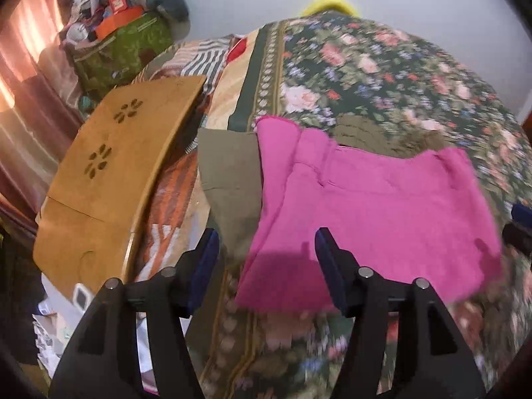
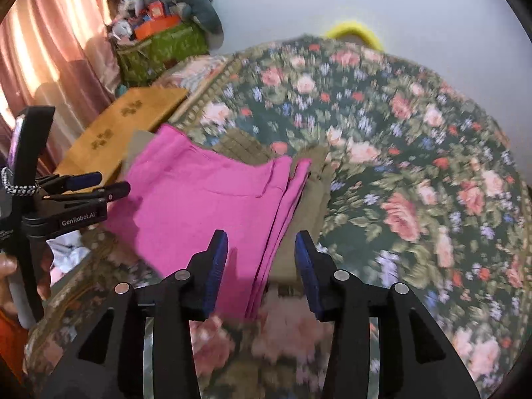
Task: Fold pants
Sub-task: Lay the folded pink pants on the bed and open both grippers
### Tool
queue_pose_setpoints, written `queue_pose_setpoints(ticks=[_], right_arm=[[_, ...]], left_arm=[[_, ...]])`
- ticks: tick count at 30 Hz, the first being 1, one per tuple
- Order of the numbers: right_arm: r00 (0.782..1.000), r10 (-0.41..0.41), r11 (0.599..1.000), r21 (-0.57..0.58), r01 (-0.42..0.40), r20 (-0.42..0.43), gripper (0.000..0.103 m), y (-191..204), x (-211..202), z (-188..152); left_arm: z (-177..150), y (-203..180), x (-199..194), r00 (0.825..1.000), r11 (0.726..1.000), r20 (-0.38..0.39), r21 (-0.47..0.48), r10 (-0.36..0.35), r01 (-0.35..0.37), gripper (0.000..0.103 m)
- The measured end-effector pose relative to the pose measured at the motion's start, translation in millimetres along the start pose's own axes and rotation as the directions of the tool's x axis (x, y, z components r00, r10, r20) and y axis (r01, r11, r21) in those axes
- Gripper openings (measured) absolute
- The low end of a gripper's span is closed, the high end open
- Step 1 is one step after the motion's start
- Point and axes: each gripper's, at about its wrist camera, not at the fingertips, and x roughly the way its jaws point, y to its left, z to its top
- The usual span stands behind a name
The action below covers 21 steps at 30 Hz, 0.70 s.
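Observation:
Folded pink pants (image 1: pixel 365 206) lie flat on a floral bedspread (image 1: pixel 382 76), on top of an olive garment (image 1: pixel 229 166). My left gripper (image 1: pixel 267 237) hovers open over the pants' near left corner; nothing is pressed between its blue pads. In the right wrist view the pink pants (image 2: pixel 199 199) have their stacked folded edges running toward my right gripper (image 2: pixel 261 239), which stands open just above that near right edge without pinching it. The left gripper (image 2: pixel 113 182) also shows at the left of that view, held by a hand. The right gripper (image 1: pixel 518 224) peeks in at the right edge of the left wrist view.
A wooden lap table (image 1: pixel 109 173) lies on the bed left of the pants. Behind it stands a green basket (image 1: pixel 123 53) piled with clutter, beside a pink curtain (image 1: pixel 30 66). A yellow object (image 2: pixel 355 33) sits at the bed's far edge against the pale wall.

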Motion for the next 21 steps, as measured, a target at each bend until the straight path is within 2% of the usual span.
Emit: queue_pose_setpoints(ticks=[4,6,9,11,12,15,18,19,20,21], right_arm=[[0.99,0.008,0.999,-0.039,-0.003,0.139,0.039,8.2,-71.5,-4.5],[0.98,0.013,0.999,-0.05,-0.003,0.2,0.039,13.1,-105.7,-8.1],[0.952,0.035,0.998,-0.059,-0.018,0.303,0.041,22.5,-161.5,-16.6],[0.931,0.048,0.997,-0.072,-0.023,0.363,0.041,29.9,-197.3,-24.7],[0.913,0.051,0.996,-0.083,-0.018,0.405,0.041,35.9,-220.8,-31.2],[0.874,0.06,0.994,-0.109,-0.009,0.483,0.043,49.0,-264.4,-46.3],[0.817,0.085,0.993,-0.111,-0.026,0.57,0.043,63.3,-311.0,-73.1],[0.805,0.096,0.993,-0.112,-0.038,0.585,0.043,65.5,-319.1,-80.2],[0.794,0.106,0.993,-0.111,-0.048,0.599,0.043,68.2,-326.4,-86.5],[0.781,0.112,0.993,-0.107,-0.058,0.614,0.043,71.3,-334.6,-94.6]], left_arm=[[-12.6,-0.2,-66.3,0.996,0.998,0.067,0.02,-0.057,0.056,0.06],[-20.8,-1.3,-108.0,0.987,0.995,0.126,0.024,-0.102,0.1,0.06],[-35.4,-4.9,-174.8,0.962,0.987,0.222,0.047,-0.161,0.155,0.062],[-45.8,-9.4,-217.4,0.939,0.983,0.291,0.064,-0.182,0.17,0.065],[-52.1,-11.6,-237.9,0.927,0.982,0.325,0.072,-0.187,0.173,0.065],[-74.4,-20.3,-303.5,0.882,0.979,0.424,0.091,-0.204,0.182,0.065],[-101.6,-28.6,-353.1,0.833,0.977,0.51,0.119,-0.214,0.179,0.065],[-116.1,-34.6,-374.1,0.81,0.978,0.549,0.133,-0.206,0.159,0.065],[-125.1,-37.8,-386.1,0.797,0.98,0.57,0.134,-0.2,0.149,0.065],[-138.6,-41.9,-401.8,0.777,0.981,0.599,0.132,-0.193,0.141,0.065]])
